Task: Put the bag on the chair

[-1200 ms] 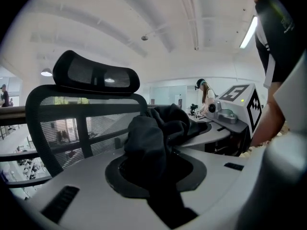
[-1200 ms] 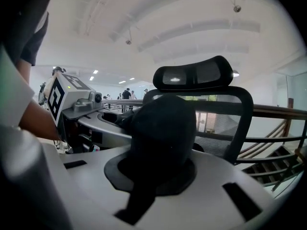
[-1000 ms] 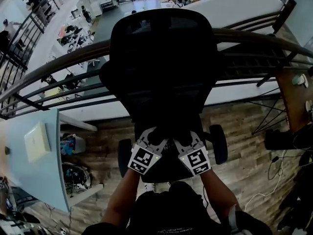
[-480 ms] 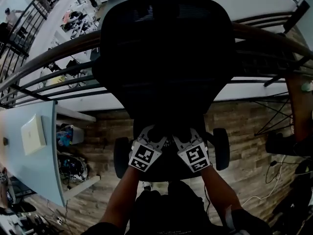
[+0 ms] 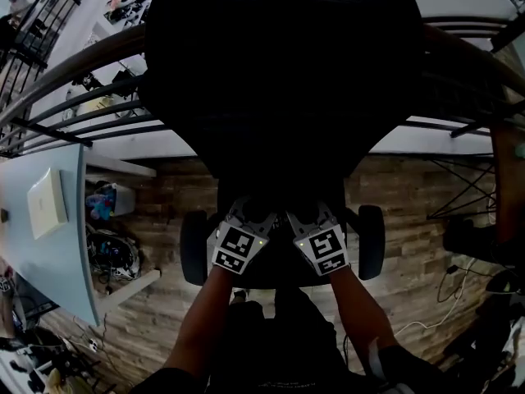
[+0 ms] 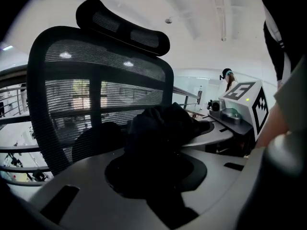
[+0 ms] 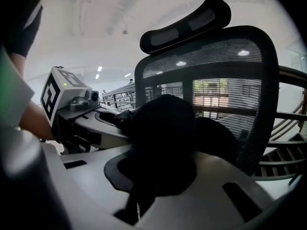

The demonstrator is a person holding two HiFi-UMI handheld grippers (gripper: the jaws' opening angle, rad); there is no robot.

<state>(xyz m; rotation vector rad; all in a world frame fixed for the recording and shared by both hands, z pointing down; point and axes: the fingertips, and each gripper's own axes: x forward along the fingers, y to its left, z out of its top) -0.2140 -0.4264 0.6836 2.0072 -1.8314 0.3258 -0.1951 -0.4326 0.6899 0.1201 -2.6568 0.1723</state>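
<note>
A black mesh office chair (image 5: pixel 279 72) fills the top of the head view, its backrest (image 6: pixel 96 80) and headrest (image 6: pixel 124 28) facing me. Both grippers hold a black bag (image 6: pixel 158 128) just in front of the backrest, over the seat. My left gripper (image 5: pixel 248 213) is shut on the bag's dark fabric. My right gripper (image 5: pixel 305 213) pinches the same bag (image 7: pixel 163 128) from the other side. In the head view the bag is hard to tell from the dark seat. The chair's backrest (image 7: pixel 225 80) stands right behind the bag.
The chair's two armrests (image 5: pixel 194 246) (image 5: pixel 371 240) flank the grippers. Behind the chair runs a dark curved railing (image 5: pixel 66 80) with a lower floor beyond it. A light blue desk (image 5: pixel 57 245) stands at the left. Cables lie on the wooden floor (image 5: pixel 410 195) at the right.
The chair has grown larger in the head view and now fills its top. Both grippers have moved a little forward towards the backrest, still holding the bag.
</note>
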